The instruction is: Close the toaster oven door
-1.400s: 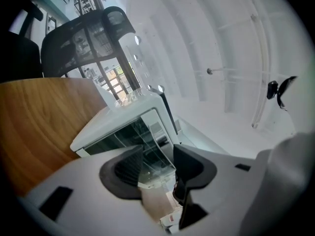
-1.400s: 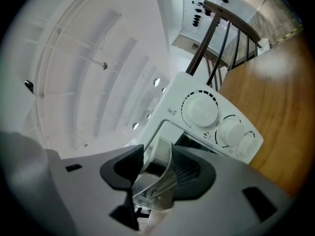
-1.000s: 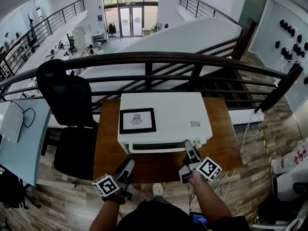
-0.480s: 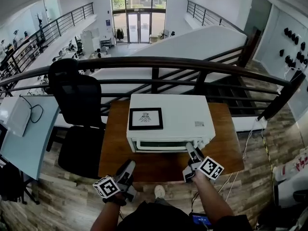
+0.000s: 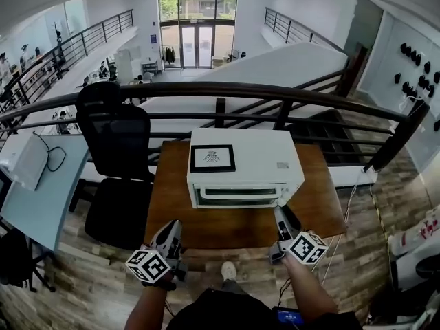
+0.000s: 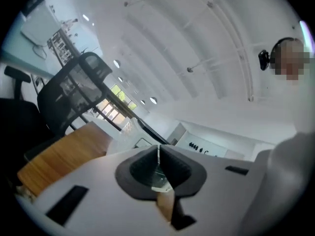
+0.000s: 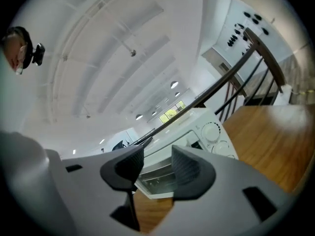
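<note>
The door (image 5: 237,197) of the toaster oven (image 5: 245,163) stands upright against the white front, its handle bar across the top edge. No gap shows in the head view, so the closing itself looks done. The oven sits on the wooden table (image 5: 168,205), straight ahead of the right gripper (image 5: 282,216) and clear of its jaws, with a strip of bare table between them. From the left gripper (image 5: 171,229) it lies ahead and off to the right, further away.

The right jaws stand parted with nothing between the pads. They have just been closing from a wider spread. In the right gripper view the glass door shows through the gap between them, and the knobs (image 7: 213,132) lie just to the right of the right-hand jaw. The left jaws have just been closing and are now pressed together, empty, aimed past the table's left part toward an office chair (image 5: 113,139).

Neither gripper touches the oven. What is left appears to be little: perhaps checking that the door has seated fully, which these views cannot settle, and taking both grippers away.
</note>
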